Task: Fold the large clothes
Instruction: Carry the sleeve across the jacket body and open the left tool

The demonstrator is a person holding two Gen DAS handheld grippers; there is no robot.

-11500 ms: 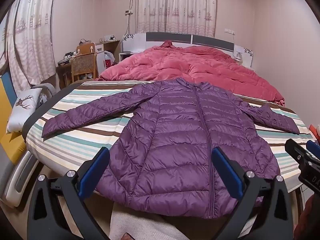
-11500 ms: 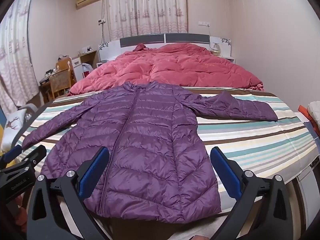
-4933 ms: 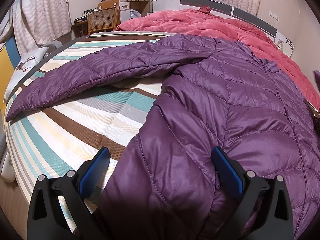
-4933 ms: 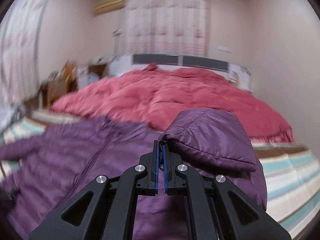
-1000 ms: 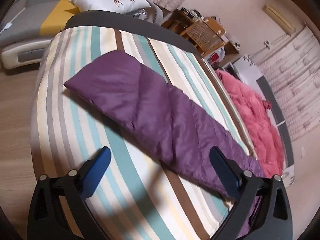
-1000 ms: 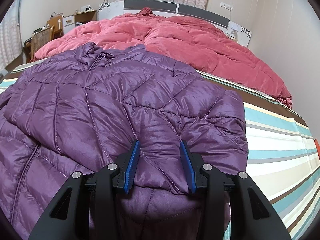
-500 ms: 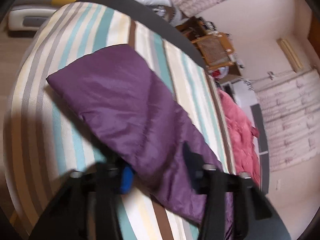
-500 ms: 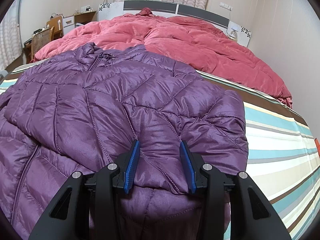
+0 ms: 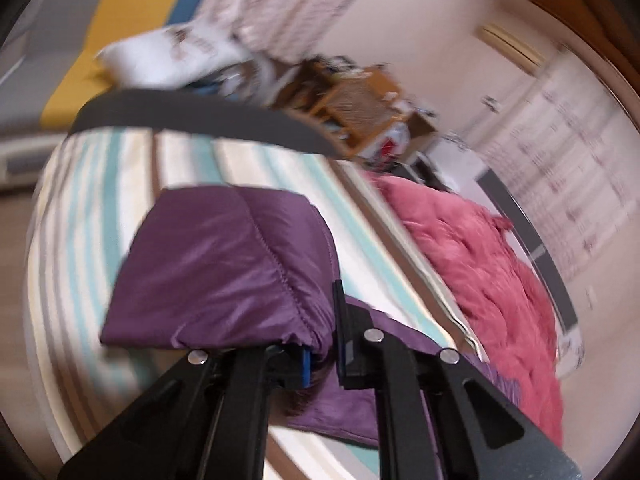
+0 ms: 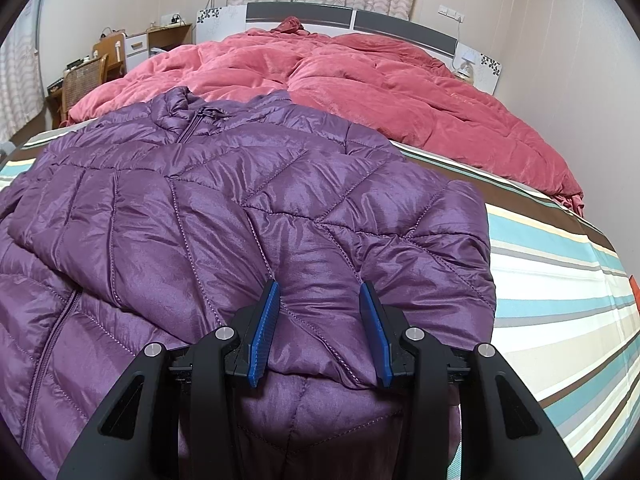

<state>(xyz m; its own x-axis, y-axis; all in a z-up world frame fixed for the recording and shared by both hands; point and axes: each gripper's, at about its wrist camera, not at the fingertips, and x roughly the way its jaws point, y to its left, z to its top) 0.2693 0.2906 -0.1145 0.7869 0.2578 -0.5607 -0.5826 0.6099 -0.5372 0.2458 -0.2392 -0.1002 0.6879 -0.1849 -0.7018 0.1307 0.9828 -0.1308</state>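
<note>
Lying on the striped sheet (image 10: 560, 280): purple jacket (image 10: 200, 208), right sleeve folded across its front. Left gripper (image 9: 322, 344) pinches the other sleeve's cuff (image 9: 224, 276), lifted clear of the sheet. Right gripper (image 10: 320, 328) part-spread, pads astride the folded sleeve. Behind: red duvet (image 10: 360, 80).

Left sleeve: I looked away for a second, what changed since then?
The left gripper has just closed on the purple sleeve and lifted its cuff off the striped bedspread. The right gripper, half open over the folded jacket, stayed put.
</note>
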